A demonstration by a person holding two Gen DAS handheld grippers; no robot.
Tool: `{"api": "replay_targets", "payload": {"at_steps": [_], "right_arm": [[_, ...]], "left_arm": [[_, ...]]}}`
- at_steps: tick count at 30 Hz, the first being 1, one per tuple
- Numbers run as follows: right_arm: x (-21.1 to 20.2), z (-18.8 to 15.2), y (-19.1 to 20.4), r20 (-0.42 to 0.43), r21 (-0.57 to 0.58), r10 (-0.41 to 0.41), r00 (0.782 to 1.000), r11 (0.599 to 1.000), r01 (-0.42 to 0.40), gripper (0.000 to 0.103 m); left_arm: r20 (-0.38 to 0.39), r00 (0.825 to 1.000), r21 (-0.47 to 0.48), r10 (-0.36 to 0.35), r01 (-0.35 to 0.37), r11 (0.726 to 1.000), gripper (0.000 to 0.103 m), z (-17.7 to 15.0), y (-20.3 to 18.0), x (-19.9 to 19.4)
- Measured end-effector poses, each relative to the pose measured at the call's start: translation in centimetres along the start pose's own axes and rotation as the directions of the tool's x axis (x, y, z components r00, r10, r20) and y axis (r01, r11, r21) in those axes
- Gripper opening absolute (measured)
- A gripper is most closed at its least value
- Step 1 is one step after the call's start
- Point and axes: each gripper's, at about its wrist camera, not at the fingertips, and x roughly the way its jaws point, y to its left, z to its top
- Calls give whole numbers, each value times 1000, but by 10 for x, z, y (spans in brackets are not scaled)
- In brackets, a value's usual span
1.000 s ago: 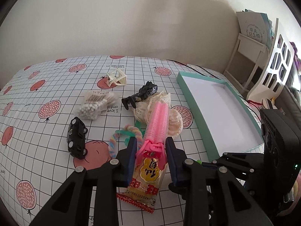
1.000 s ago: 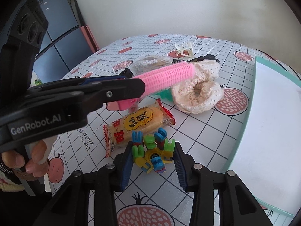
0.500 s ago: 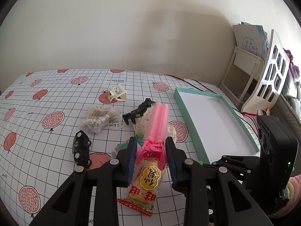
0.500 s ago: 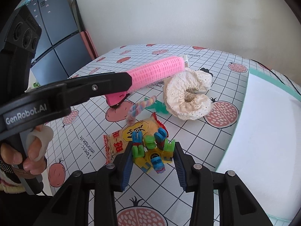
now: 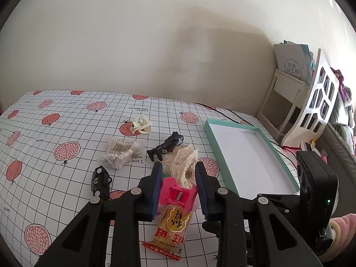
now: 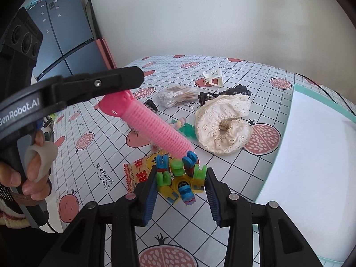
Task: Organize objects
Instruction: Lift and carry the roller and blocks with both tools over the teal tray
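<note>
Between the 2 blue pads of the left gripper [image 5: 178, 189] sits the clip end of a pink hair roller [image 6: 153, 126], clamped and held above the tablecloth [image 5: 55, 178]; in the right wrist view the roller slopes down from those jaws, its free end just over the block toy. Below the left jaws lies a yellow snack packet [image 5: 171, 227], flat on the cloth. Ahead of them is a cream lace scrunchie [image 6: 224, 126], with a black hair claw [image 5: 166, 146] just beyond it. Left of the jaws lie a black toy car [image 5: 100, 182], a bag of cotton swabs [image 5: 120, 153] and, farther off, a cream hair clip [image 5: 141, 124]. Right of the jaws stands a teal-rimmed tray [image 5: 213, 144].

The right gripper [image 6: 181, 182] is clenched on a multicoloured block toy [image 6: 180, 175], which fills the gap between both pads.
</note>
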Motion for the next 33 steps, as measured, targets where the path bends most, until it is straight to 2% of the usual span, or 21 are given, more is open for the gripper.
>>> {"api": "replay_targets", "payload": {"at_steps": [11, 19, 26, 29, 33], "right_arm": [[-16, 13, -5, 11, 29, -21, 1000, 999, 20, 43], [-49, 48, -12, 53, 27, -123, 991, 992, 121, 43], [-90, 90, -32, 122, 74, -273, 954, 961, 265, 43], [-110, 105, -47, 136, 134, -316, 939, 945, 299, 43], [-138, 123, -68, 168, 234, -355, 920, 921, 312, 43]], "left_arm": [[22, 999, -38, 26, -25, 999, 31, 16, 5, -4], [35, 996, -16, 84, -84, 996, 31, 45, -3, -11], [62, 992, 30, 109, -111, 993, 31, 86, -35, -20], [76, 992, 27, 96, -99, 995, 31, 105, -51, -26], [132, 984, 63, 118, -127, 990, 31, 130, -81, -34]]}}
